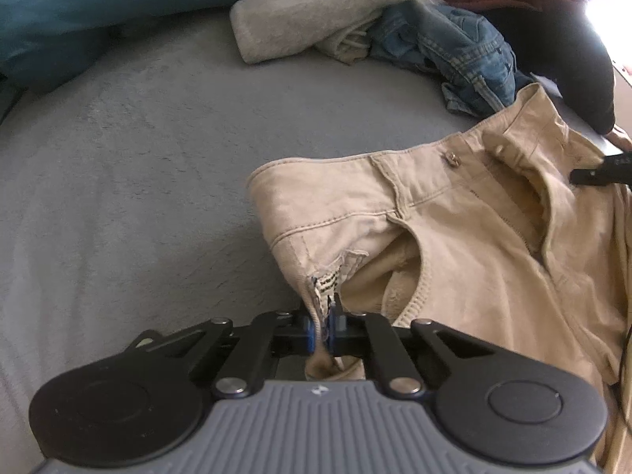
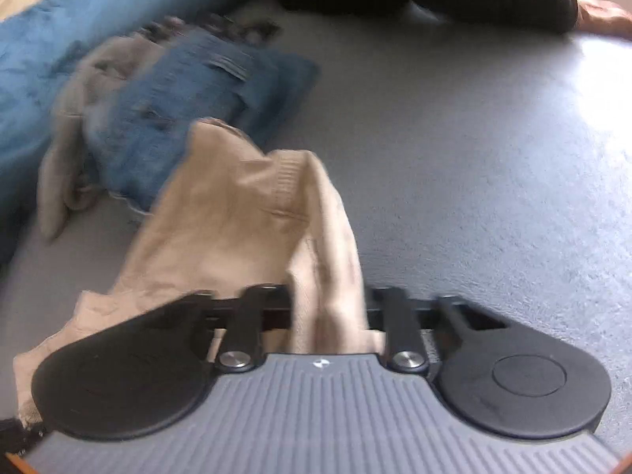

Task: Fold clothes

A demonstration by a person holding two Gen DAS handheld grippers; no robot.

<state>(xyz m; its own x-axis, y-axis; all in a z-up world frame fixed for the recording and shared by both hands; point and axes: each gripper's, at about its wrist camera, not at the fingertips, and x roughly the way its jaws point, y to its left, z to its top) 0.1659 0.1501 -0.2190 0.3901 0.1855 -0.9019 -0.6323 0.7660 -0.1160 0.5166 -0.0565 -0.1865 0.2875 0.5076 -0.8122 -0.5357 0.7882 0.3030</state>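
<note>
So both claws pinch the tan trousers [image 1: 454, 229]: left claw [image 1: 322, 326] at the pocket seam, right claw [image 2: 328, 312] on bunched cloth. Soft, floppy cotton; the waistband's the firmest hold.

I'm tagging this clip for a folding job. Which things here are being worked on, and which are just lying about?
In the job:
- tan cotton trousers
- left tongs, clamped on them
- right tongs, clamped on them

Lying about:
- crumpled blue denim jeans
- grey folded sweatshirt
- teal blanket
- grey carpet
</note>
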